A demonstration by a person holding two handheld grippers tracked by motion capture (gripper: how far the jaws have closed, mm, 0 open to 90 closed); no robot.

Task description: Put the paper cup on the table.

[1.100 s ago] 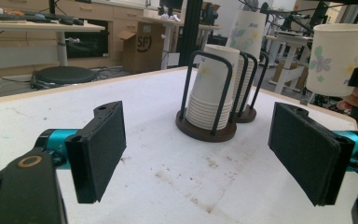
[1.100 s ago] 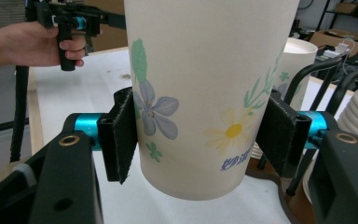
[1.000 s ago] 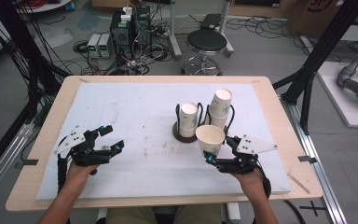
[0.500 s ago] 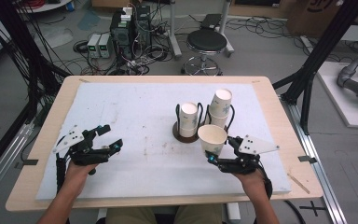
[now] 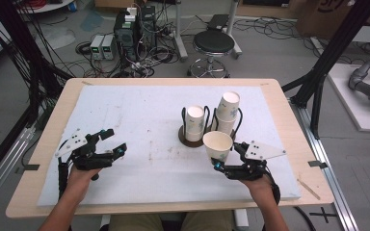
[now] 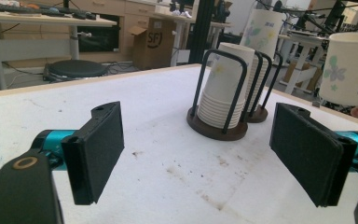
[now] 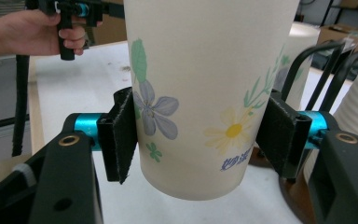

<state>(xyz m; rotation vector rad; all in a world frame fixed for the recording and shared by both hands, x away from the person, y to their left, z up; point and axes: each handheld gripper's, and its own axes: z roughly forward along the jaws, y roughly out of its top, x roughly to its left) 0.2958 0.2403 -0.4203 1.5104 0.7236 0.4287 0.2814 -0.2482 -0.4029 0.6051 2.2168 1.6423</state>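
A: What is seen at the left?

B: The left claw [image 5: 110, 147] is held over the white mat [image 5: 139, 115] with its jaws spread wide and nothing between them.

A: And the paper cup?

B: The paper cup [image 5: 217, 146] is clamped upright in the right claw [image 5: 220, 164], lifted clear of the worktop [image 5: 53, 113], just in front of the two wire cup holders [image 5: 195, 126]. In the right gripper view the pads [image 7: 121, 135] are pressed on opposite sides of its lower wall.

A: How is it expected to handle?

B: It is judged very light, thin-walled and easily crushed; the smooth flowered wall may slip. A gentle hold is advised low on the body, where the base stiffens it, or just under the rolled rim.

A: The surface and room?

B: The mat is flat, stained and probably slightly soft. Behind the worktop, power supplies [image 5: 101, 45], cables, a round stool [image 5: 213, 45] and black frame posts are seen.
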